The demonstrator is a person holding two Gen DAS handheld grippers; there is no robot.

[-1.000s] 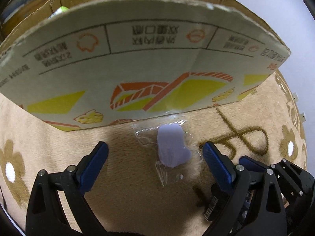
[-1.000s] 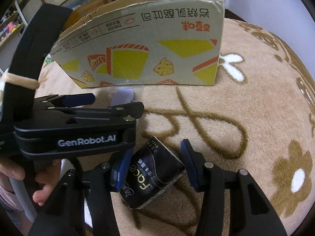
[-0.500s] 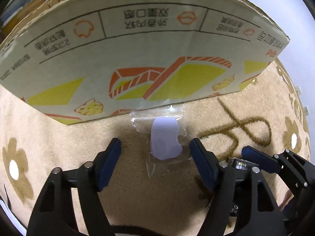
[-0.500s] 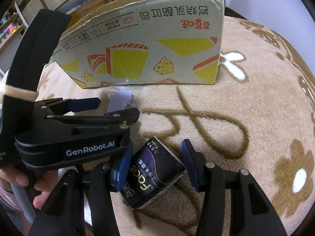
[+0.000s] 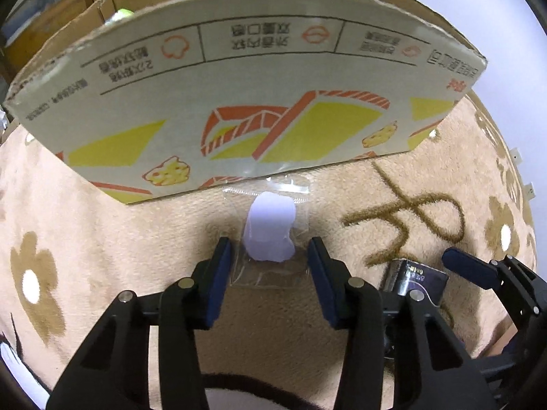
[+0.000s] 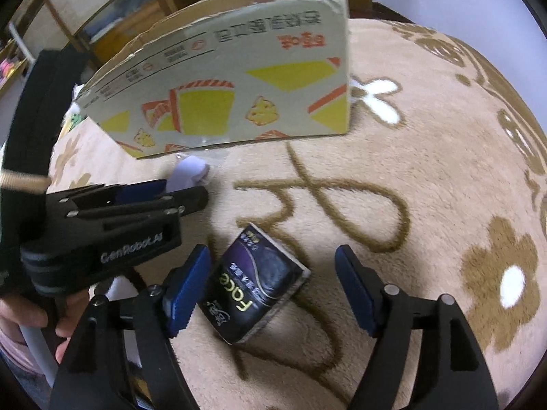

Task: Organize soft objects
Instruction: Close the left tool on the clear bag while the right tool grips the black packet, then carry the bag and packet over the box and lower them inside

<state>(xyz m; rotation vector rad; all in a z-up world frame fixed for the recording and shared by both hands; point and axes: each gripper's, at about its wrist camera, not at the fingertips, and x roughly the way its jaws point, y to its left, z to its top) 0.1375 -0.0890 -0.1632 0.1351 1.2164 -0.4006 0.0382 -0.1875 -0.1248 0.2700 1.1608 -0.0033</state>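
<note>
A pale lilac soft object in a clear plastic bag [image 5: 270, 232] lies on the beige carpet just in front of the cardboard box [image 5: 239, 102]. My left gripper [image 5: 270, 253] is open, its jaws on either side of the bag's near end, not closed on it. The bag also shows in the right wrist view [image 6: 189, 171]. A black tissue pack marked "Face" [image 6: 253, 283] lies on the carpet between the open jaws of my right gripper [image 6: 273, 273]. The pack's corner shows in the left wrist view [image 5: 417, 276].
The printed cardboard box [image 6: 239, 78] stands open-topped on a beige carpet with brown flowers and loops [image 6: 444, 171]. Wooden shelves [image 6: 102, 17] stand behind the box. My left gripper body [image 6: 102, 225] crosses the right wrist view at left.
My left gripper has moved forward and narrowed around the bagged lilac object. My right gripper has opened wider around the black pack and shifted slightly.
</note>
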